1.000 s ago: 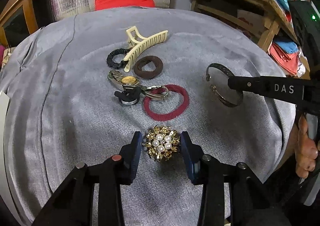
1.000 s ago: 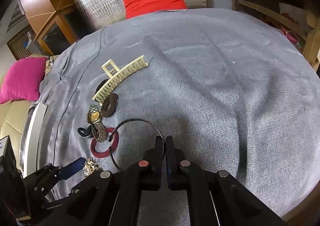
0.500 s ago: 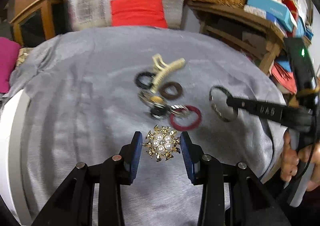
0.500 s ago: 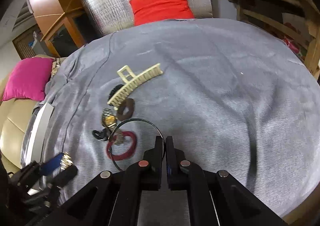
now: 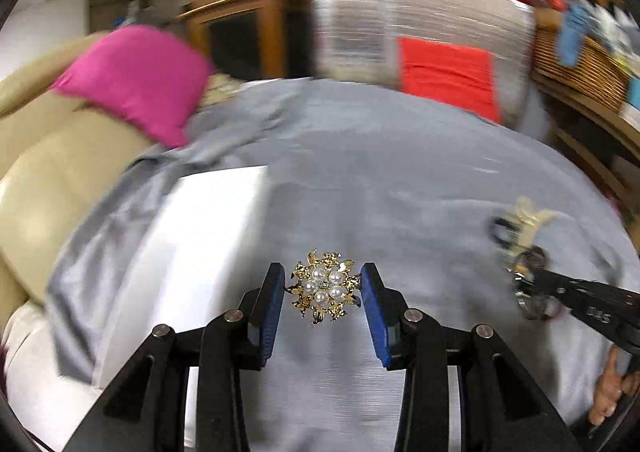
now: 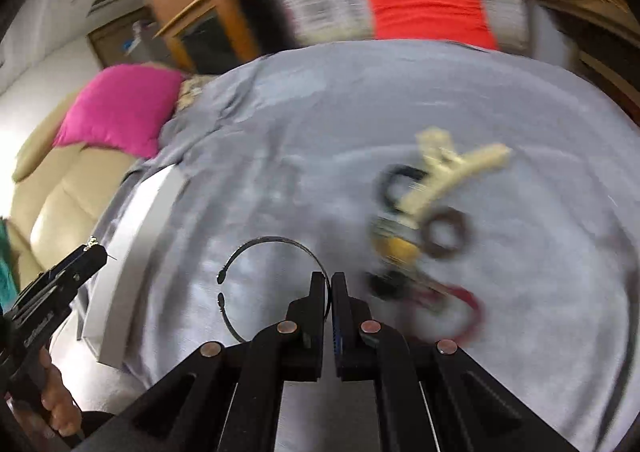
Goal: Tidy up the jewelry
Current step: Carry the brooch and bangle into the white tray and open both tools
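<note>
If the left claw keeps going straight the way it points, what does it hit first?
Likely the grey cloth just right of the white box; the left claw, carrying the brooch, has nothing else ahead. Depth is unclear.

Brooch (image 5: pixel 325 286) sat between left fingers (image 5: pixel 272 304); tray (image 5: pixel 208 212) lay beyond, leftward, on cloth (image 5: pixel 400 172). Bangle (image 6: pixel 256 276) curved left of right fingers (image 6: pixel 318 292); hair clip (image 6: pixel 452 172) and hair ties (image 6: pixel 444 232) lay ahead-right.
</note>
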A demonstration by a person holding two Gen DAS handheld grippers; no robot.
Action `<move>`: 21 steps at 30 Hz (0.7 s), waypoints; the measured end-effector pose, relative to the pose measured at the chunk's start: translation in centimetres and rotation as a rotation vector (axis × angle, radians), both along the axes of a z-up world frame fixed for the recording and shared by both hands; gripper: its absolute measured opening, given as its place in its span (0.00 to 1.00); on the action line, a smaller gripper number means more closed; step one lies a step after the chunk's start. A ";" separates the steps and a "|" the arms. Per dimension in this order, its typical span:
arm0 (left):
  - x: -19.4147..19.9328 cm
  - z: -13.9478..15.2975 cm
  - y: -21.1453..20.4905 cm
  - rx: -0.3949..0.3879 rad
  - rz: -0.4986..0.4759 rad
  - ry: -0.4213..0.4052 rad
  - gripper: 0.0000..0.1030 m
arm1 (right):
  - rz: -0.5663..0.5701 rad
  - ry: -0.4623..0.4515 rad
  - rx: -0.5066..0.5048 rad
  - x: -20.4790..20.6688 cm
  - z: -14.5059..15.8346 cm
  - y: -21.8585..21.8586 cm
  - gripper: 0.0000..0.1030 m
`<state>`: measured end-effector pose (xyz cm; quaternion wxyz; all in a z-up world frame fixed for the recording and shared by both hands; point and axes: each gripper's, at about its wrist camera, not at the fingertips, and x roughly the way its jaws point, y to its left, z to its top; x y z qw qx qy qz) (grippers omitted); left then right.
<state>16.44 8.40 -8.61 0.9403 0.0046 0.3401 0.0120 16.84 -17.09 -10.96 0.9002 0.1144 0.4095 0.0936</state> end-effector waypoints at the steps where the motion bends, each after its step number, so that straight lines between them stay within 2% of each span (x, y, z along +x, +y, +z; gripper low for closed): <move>1: 0.3 -0.1 1.3 -0.008 0.033 0.009 0.39 | 0.032 -0.008 -0.002 0.9 0.3 1.5 0.04; 5: 2.2 -2.0 8.6 -0.061 0.239 0.100 0.39 | 0.169 -0.044 -0.012 4.4 1.3 8.0 0.04; 8: 3.0 -3.4 11.7 -0.084 0.326 0.162 0.39 | 0.263 -0.069 -0.021 6.8 1.6 13.0 0.04; 10: 3.5 -4.9 14.2 -0.162 0.397 0.227 0.39 | 0.313 -0.085 -0.036 8.1 1.8 16.6 0.04; 15: 4.1 -8.3 16.3 -0.260 0.489 0.344 0.39 | 0.399 -0.079 -0.067 11.0 1.8 24.2 0.04; 21: 3.5 -8.6 17.2 -0.311 0.559 0.335 0.39 | 0.492 -0.040 -0.159 12.8 -0.6 30.0 0.04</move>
